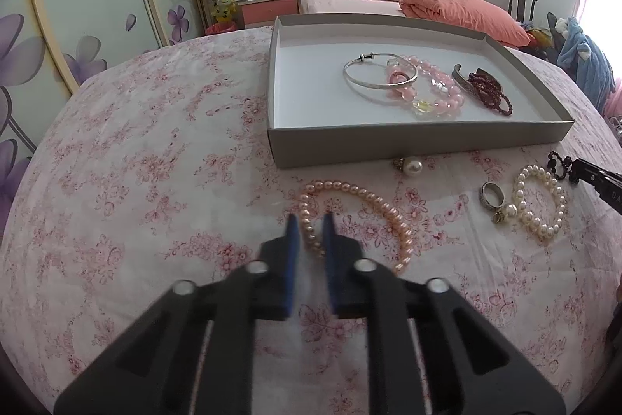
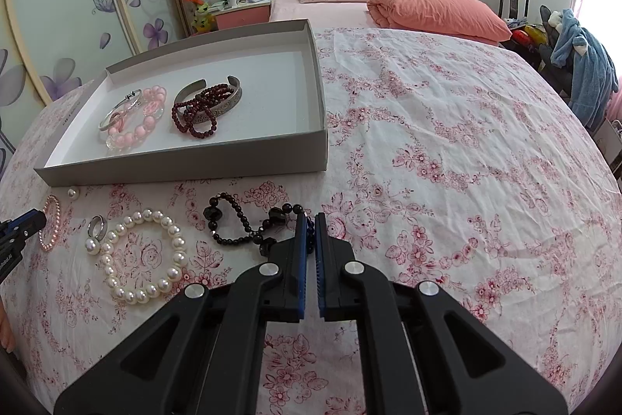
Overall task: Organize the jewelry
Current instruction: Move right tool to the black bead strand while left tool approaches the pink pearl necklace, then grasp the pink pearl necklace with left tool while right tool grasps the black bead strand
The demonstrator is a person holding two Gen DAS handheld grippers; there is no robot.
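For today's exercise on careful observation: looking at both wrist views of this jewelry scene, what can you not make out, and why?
- Left wrist view: part of the pink pearl strand is hidden behind the left hand-held gripper.
- Right wrist view: the black bead bracelet runs behind the right hand-held gripper; that end is hidden.
- Both views: engraving on the ring is too small to read.
- Left wrist view: the black bead bracelet is cut off near the right edge.

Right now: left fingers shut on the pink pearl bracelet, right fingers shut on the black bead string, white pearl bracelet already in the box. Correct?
One error: the white pearl bracelet still lies on the bedspread, outside the box, as the right wrist view shows. The rest holds.
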